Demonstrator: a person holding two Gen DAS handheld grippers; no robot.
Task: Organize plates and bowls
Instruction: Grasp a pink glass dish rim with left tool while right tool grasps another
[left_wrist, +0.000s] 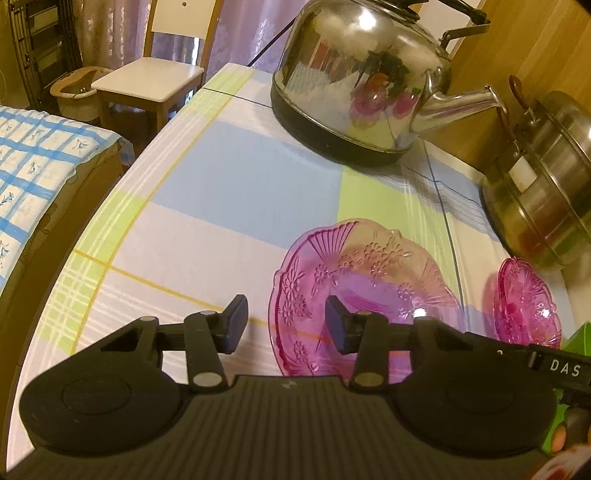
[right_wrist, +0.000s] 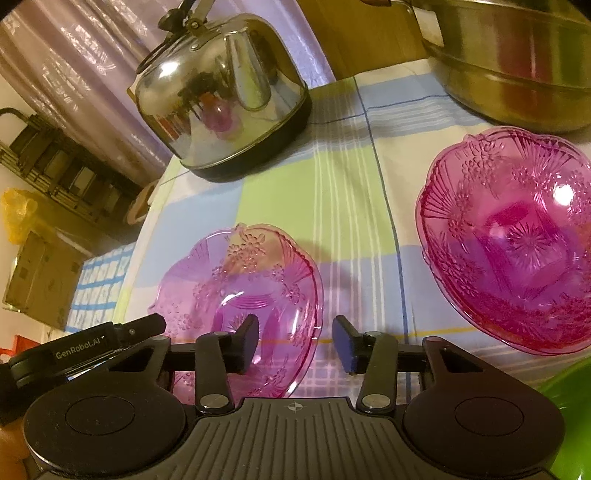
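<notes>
left tongs (left_wrist: 286, 325) and right tongs (right_wrist: 295, 343) both part-open, each straddling the pale pink plate's (right_wrist: 240, 291) opposite rim, lower centre on the bench (left_wrist: 229, 177). only the right view fully shows the darker bowl (right_wrist: 517, 240).

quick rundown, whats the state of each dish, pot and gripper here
left gripper: open, straddling the plate's left rim
right gripper: open, straddling the plate's right rim
pink plate: flat on the tablecloth, empty
pink bowl: upright, empty
kettle: upright, lid on

Glossy embossed pink glass bowl (right_wrist: 517, 240), shiny steel kettle (right_wrist: 221, 99), checked cloth tablecloth (left_wrist: 221, 192)
</notes>
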